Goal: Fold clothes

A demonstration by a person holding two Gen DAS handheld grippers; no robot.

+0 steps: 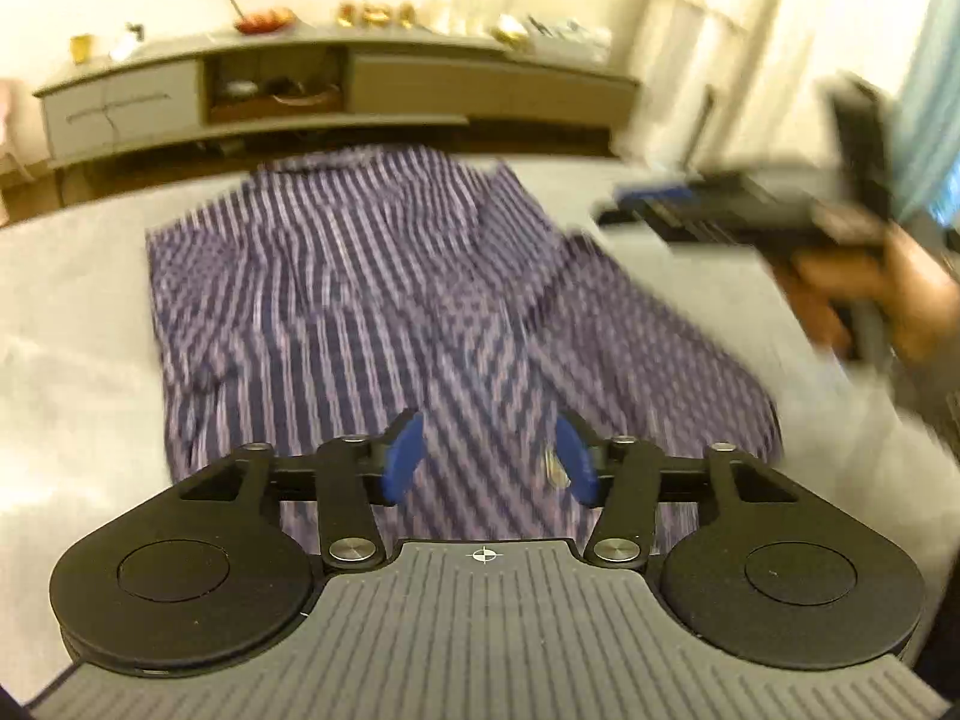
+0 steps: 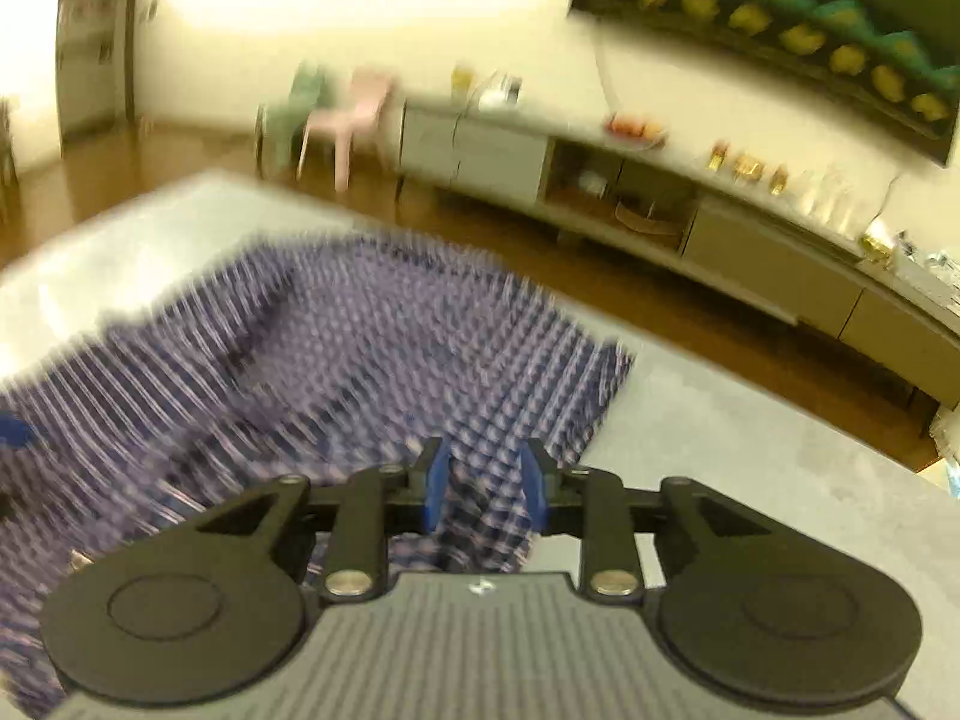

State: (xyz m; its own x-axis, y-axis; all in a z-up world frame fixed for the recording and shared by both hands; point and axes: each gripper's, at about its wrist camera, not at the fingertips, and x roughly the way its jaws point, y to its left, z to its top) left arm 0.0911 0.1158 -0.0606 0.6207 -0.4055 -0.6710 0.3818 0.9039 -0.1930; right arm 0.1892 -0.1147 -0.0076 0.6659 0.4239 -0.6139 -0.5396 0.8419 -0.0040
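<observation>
Garment: a purple-and-white striped cloth shirt (image 1: pixel 360 300) lies spread and rumpled on the middle of the pale grey desk (image 1: pixel 72 312), its near hem under both wrist cameras.
Left hand-held gripper: the left hand-held gripper (image 1: pixel 489 459) hangs over the near hem, its blue pads (image 1: pixel 402 459) spread apart; cloth shows in the gap, but the pads do not press on it.
Right hand-held gripper: the right hand-held gripper (image 2: pixel 485 483) has its blue fingertips (image 2: pixel 437 480) partly apart, with a raised fold of the striped shirt between them; blur hides whether the pads bite the cloth, so I cannot tell if it pinches.
Person: a hand (image 1: pixel 864 294) grips the right tool's handle at the far right of the left view.
Surroundings: a long low grey sideboard (image 1: pixel 336 78) stands along the far wall, small gold and orange items on top; a pink plastic chair (image 2: pixel 354 114) stands on the wooden floor.
</observation>
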